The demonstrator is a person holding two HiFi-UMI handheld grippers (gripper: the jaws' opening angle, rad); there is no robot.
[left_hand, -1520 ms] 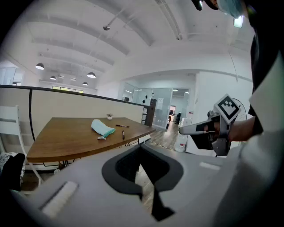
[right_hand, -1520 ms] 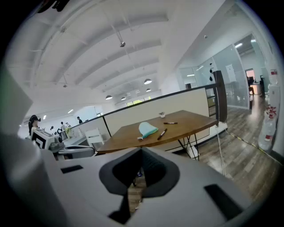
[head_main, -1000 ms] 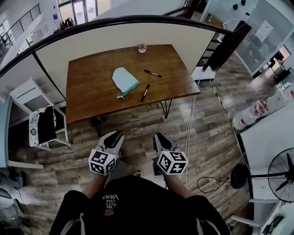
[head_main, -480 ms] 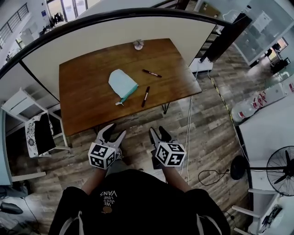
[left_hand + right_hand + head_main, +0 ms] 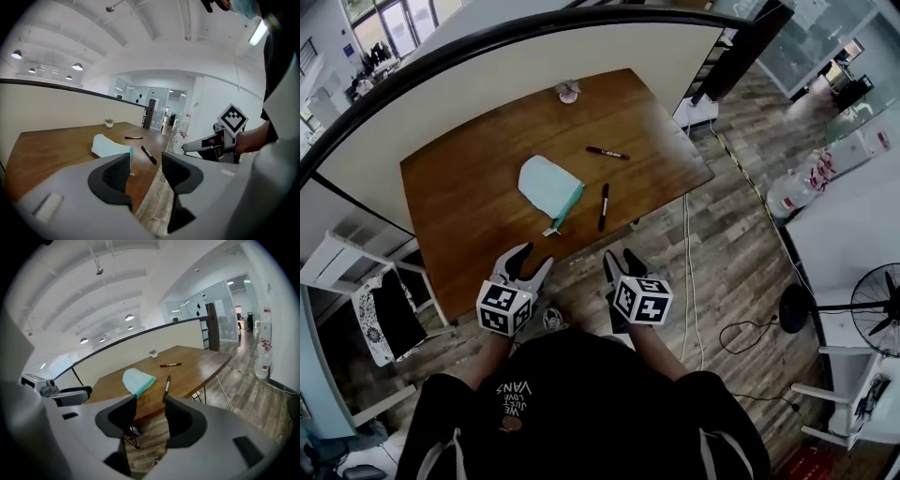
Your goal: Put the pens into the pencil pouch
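A light teal pencil pouch [image 5: 548, 185] lies flat on the brown wooden table [image 5: 469, 197], its zip end toward the near edge. One black pen [image 5: 604, 206] lies just right of it, and a second black pen [image 5: 607, 153] sits farther back. My left gripper [image 5: 532, 262] and right gripper [image 5: 622, 260] hover side by side over the floor, short of the table's near edge. Both are open with nothing between the jaws. The left gripper view shows the pouch [image 5: 110, 146] and near pen [image 5: 149, 155] beyond the jaws. The right gripper view shows the pouch [image 5: 137, 379] and both pens [image 5: 166, 387], [image 5: 170, 365].
A small plant pot [image 5: 568, 91] stands at the table's far edge against a cream partition [image 5: 534, 66]. A white chair [image 5: 337, 281] stands to the left. A white cable [image 5: 686, 262] trails over the wood floor on the right, and a fan [image 5: 877, 309] stands far right.
Both grippers have moved forward toward the table's near edge, and their jaws have gone from nearly shut to open. The table now looks closer.
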